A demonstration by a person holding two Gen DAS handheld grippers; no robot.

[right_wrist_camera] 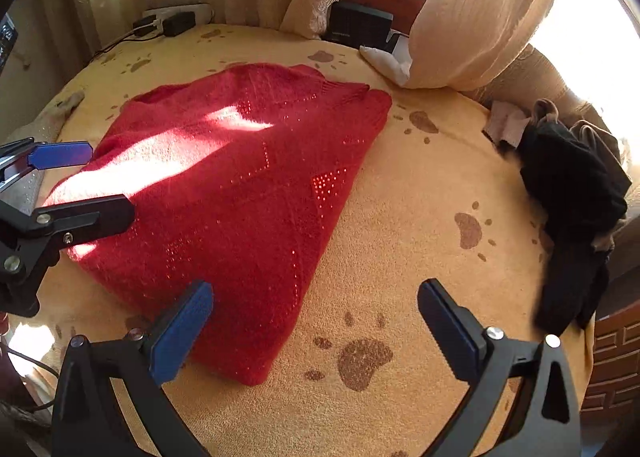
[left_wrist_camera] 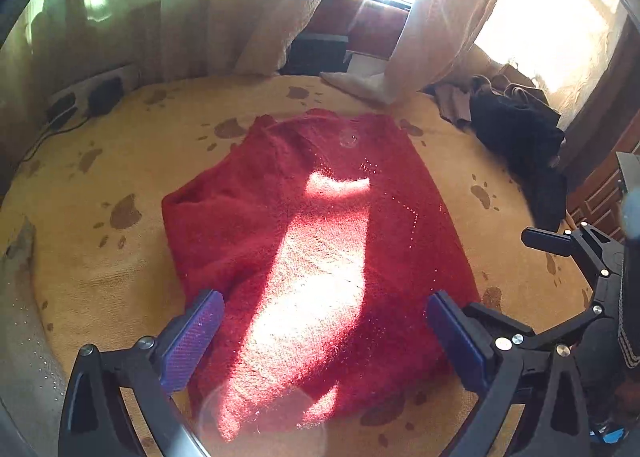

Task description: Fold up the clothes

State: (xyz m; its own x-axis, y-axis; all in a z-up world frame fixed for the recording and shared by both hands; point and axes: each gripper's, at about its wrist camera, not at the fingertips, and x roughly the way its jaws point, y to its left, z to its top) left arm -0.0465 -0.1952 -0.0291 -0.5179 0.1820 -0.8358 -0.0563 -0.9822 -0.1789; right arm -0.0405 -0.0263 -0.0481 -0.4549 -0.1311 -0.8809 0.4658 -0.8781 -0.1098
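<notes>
A red knitted sweater (left_wrist_camera: 320,241) lies partly folded on a yellow paw-print blanket (left_wrist_camera: 100,257); it also shows in the right wrist view (right_wrist_camera: 240,197). My left gripper (left_wrist_camera: 324,333) is open and empty, hovering over the sweater's near edge, and shows at the left of the right wrist view (right_wrist_camera: 96,181). My right gripper (right_wrist_camera: 316,325) is open and empty above the sweater's near right corner and the blanket (right_wrist_camera: 400,257). Its fingers (left_wrist_camera: 548,241) show at the right of the left wrist view.
A dark pile of clothes (right_wrist_camera: 572,193) lies at the blanket's right edge, also in the left wrist view (left_wrist_camera: 520,145). Curtains (right_wrist_camera: 472,9) hang behind. A power strip with plugs (right_wrist_camera: 168,21) sits at the back left. A wooden cabinet (right_wrist_camera: 616,357) stands at the right.
</notes>
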